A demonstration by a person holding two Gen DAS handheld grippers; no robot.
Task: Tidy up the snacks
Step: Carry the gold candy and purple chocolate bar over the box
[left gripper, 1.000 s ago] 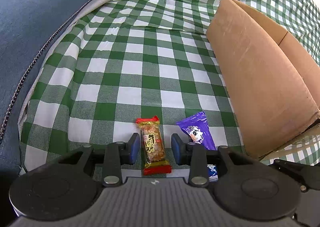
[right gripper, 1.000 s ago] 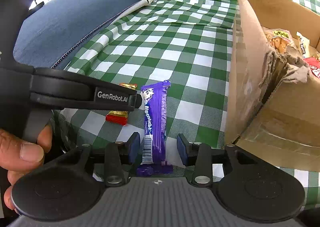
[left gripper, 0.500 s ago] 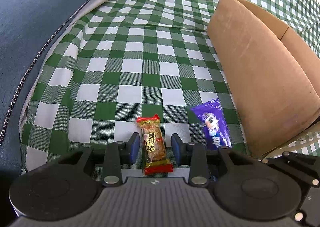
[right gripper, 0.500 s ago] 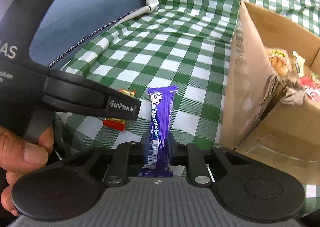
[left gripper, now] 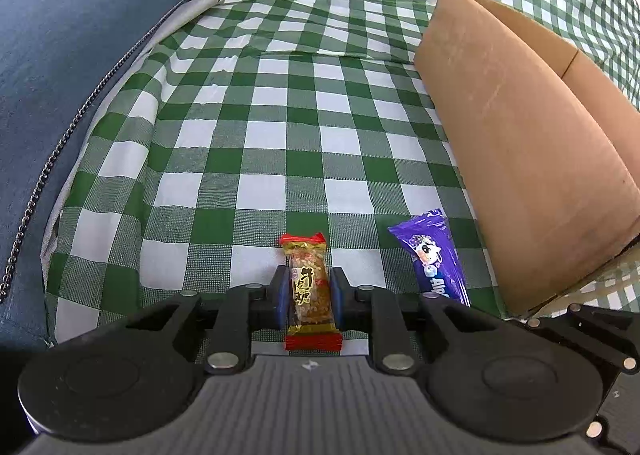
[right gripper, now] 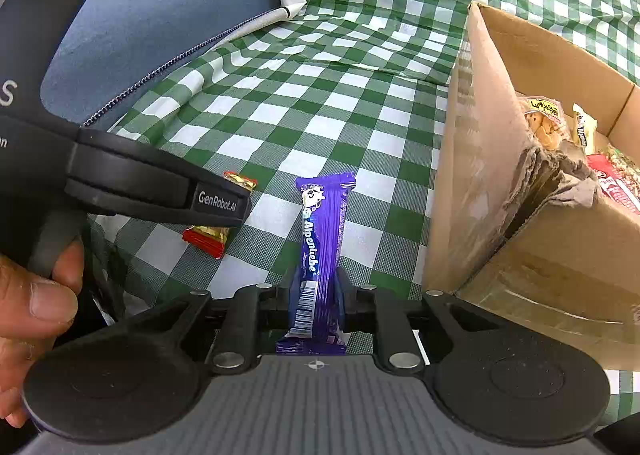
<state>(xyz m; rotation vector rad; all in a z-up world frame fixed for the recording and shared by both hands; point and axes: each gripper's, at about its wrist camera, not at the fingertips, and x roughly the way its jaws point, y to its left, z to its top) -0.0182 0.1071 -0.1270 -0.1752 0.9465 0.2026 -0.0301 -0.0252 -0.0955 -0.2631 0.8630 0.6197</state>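
Note:
My left gripper (left gripper: 309,295) is shut on a small gold-and-red nut candy bar (left gripper: 310,287) that lies on the green checked cloth. My right gripper (right gripper: 318,295) is shut on a purple Alpenliebe candy stick (right gripper: 322,231), held lengthwise and pointing away. The purple stick also shows in the left wrist view (left gripper: 436,259), to the right of the left gripper. The nut bar shows in the right wrist view (right gripper: 208,235), partly hidden behind the left gripper's body (right gripper: 160,191). An open cardboard box (right gripper: 560,215) holding several snack packs stands on the right.
The box's brown side wall (left gripper: 520,143) rises close to the right of both grippers. A blue cushion (left gripper: 60,75) with a zip borders the cloth on the left. A hand (right gripper: 32,315) holds the left gripper's handle.
The left gripper has shut on the nut bar. The right gripper shut on the purple stick, which now sits a little higher and farther right in the left wrist view.

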